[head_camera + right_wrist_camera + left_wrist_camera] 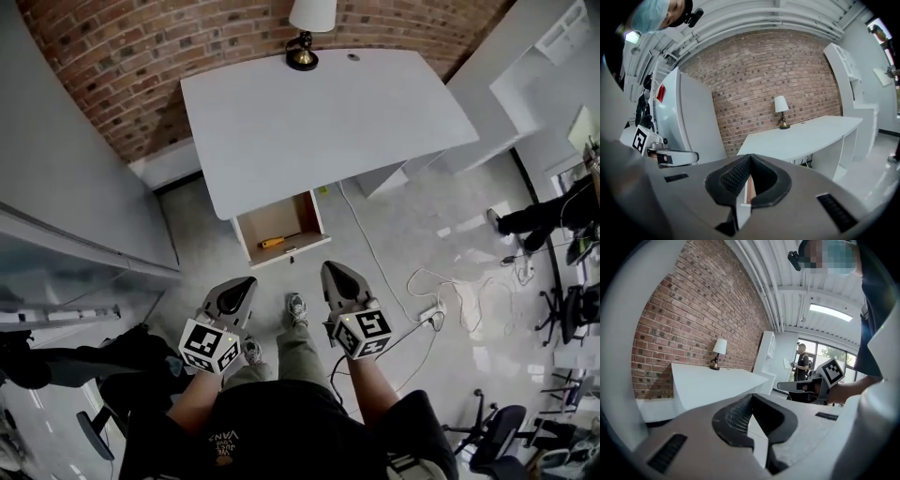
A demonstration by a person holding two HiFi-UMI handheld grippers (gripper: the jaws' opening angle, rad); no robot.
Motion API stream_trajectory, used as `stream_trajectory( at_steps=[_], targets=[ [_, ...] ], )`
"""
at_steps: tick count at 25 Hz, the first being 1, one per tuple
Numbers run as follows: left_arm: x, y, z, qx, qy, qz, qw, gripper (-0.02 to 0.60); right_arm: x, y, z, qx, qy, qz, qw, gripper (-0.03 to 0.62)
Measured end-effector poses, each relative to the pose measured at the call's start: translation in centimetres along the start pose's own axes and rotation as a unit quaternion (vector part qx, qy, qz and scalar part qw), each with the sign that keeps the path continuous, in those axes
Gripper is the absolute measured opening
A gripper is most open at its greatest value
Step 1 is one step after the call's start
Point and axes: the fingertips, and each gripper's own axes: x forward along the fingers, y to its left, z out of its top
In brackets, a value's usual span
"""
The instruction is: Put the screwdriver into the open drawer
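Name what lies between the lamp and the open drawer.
Head view: only bare white desk top lies between the lamp and the drawer holding the screwdriver.

Your bench (328,112) is plain white, set against a red-brown brick wall (122,56) with pale mortar lines. The drawer (298,214) is white outside and light wood-brown inside. The screwdriver (278,241) has a yellow-orange handle. Your left gripper (249,280) and right gripper (329,267) are grey, each marked with black-and-white squares. The lamp (312,13) has a white shade.

No text readable — shirt print (223,441) too blurred.
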Motion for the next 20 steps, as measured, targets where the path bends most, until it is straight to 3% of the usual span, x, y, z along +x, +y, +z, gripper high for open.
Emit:
stream_trajectory(
  at_steps=[10,20],
  targets=[
    [-4.5,-2.5,3.6,0.028,-0.02,-0.022,0.9992,0.008,-7.1,2.8,4.1,0.02,-0.065,-0.031,0.997,0.0],
    [-7.8,-4.4,5.9,0.055,-0.039,-0.035,0.9971,0.008,-11.5,5.3,6.6,-0.001,-0.1,-0.048,0.994,0.0]
  ],
)
